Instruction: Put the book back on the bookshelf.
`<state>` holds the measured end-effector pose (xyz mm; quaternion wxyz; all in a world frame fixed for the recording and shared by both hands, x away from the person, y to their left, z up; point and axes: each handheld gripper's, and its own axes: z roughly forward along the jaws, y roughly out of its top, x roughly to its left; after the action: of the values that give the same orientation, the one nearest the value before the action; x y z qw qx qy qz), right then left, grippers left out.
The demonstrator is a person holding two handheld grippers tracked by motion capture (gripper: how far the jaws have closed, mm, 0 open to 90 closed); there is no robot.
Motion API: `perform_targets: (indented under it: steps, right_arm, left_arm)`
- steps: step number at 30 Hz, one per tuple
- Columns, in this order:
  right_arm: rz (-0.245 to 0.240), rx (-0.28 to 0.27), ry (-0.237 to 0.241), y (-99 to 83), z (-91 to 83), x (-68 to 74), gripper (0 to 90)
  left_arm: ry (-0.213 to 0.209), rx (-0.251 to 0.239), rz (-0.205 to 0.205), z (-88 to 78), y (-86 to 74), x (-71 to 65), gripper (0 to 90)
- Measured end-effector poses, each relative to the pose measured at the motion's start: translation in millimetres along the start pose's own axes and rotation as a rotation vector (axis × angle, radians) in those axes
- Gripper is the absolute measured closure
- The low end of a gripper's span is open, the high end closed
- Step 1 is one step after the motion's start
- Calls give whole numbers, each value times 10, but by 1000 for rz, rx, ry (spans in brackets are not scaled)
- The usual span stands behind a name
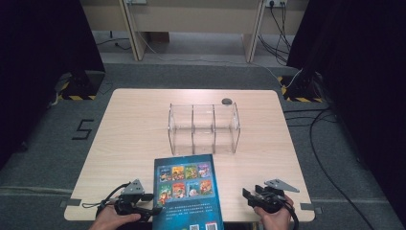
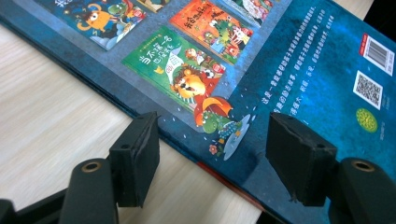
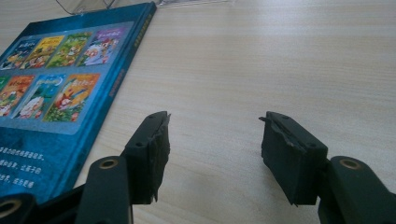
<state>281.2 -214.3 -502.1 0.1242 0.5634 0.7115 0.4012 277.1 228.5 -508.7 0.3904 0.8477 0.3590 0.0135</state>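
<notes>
A blue picture book [image 1: 188,191] lies flat, back cover up, at the table's near edge in the middle. My left gripper [image 1: 152,209] is open at the book's left edge; in the left gripper view its jaws straddle that edge of the book [image 2: 280,70], one pad [image 2: 136,156] over the wood, the other [image 2: 299,156] over the cover, gripper midpoint [image 2: 212,135]. My right gripper [image 1: 247,195] is open, low over bare wood to the right of the book [image 3: 60,79], nothing between its jaws [image 3: 212,135].
A clear plastic rack [image 1: 203,127] with three compartments stands past the book at the table's middle. A small dark round object [image 1: 226,101] lies behind it. The wooden table [image 1: 129,129] has bare room left and right of the rack.
</notes>
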Motion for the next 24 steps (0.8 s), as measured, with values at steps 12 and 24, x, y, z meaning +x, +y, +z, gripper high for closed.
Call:
perform_targets:
  steps: [12,24]
  right_arm:
    - [-6,4,5,17,31,17,418]
    - [-32,25,27,64,146,112,416]
  left_arm:
    - [-8,-5,38,150,100,-110,346]
    - [-42,-9,59,259,163,-204,348]
